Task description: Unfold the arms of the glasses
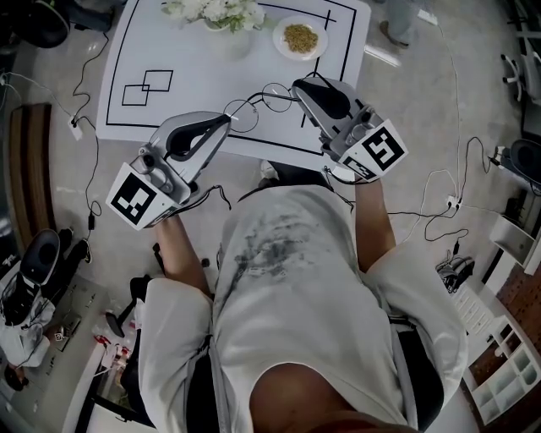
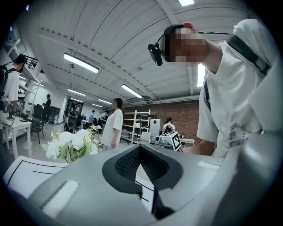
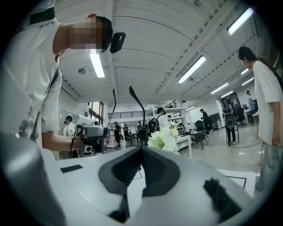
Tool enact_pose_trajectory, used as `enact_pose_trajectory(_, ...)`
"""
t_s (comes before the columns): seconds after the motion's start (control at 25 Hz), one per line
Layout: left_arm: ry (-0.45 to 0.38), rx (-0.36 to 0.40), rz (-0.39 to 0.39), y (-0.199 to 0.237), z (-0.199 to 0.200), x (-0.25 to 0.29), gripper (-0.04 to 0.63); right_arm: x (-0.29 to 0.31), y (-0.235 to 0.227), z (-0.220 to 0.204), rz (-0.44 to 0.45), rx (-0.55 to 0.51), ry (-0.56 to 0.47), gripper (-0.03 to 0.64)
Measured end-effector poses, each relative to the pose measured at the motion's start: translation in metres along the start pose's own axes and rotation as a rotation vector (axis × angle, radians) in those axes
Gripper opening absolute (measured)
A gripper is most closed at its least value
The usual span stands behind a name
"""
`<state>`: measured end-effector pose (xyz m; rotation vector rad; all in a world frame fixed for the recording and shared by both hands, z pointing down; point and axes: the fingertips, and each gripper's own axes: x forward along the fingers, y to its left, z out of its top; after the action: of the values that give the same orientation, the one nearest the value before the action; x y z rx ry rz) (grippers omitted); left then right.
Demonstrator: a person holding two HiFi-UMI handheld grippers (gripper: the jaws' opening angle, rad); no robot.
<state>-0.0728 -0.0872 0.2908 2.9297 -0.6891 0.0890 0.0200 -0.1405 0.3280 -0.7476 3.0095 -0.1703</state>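
We count one pair of glasses point(image 1: 275, 92), two grippers (left gripper point(image 1: 226, 120), right gripper point(image 1: 297, 85)), one plate point(image 1: 280, 41) at 1 o'clock, one flower bunch point(image 1: 218, 10) at 12 o'clock, and one table point(image 1: 211, 68).

Glasses point(image 1: 272, 93) between left claw point(image 1: 228, 118), right claw point(image 1: 297, 84)

light: bright, ceiling strip lights point(image 2: 81, 63) | glare: lamps blown out | edges: fisheye bending, dark vignette

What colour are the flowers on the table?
The flowers are white; left gripper view shows them best.
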Motion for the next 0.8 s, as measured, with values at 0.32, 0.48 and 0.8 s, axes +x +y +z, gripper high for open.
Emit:
enact_pose_trajectory(0.32,-0.034,0.008,0.008,0.0051,0.0014,-0.0024,0.006,-0.0005,0.0034,0.0034,-0.017,-0.015,0.014,0.017)
enact_pose_trajectory(0.48,-0.045,0.008,0.010,0.0057,0.0019,-0.0044,0.006,0.0001,0.0054,0.0046,-0.020,-0.019,0.015,0.017)
enact_pose_trajectory(0.8,-0.044,0.012,0.017,0.0084,0.0026,-0.0076,0.006,0.0025,0.0075,0.0066,-0.023,-0.024,0.022,0.017)
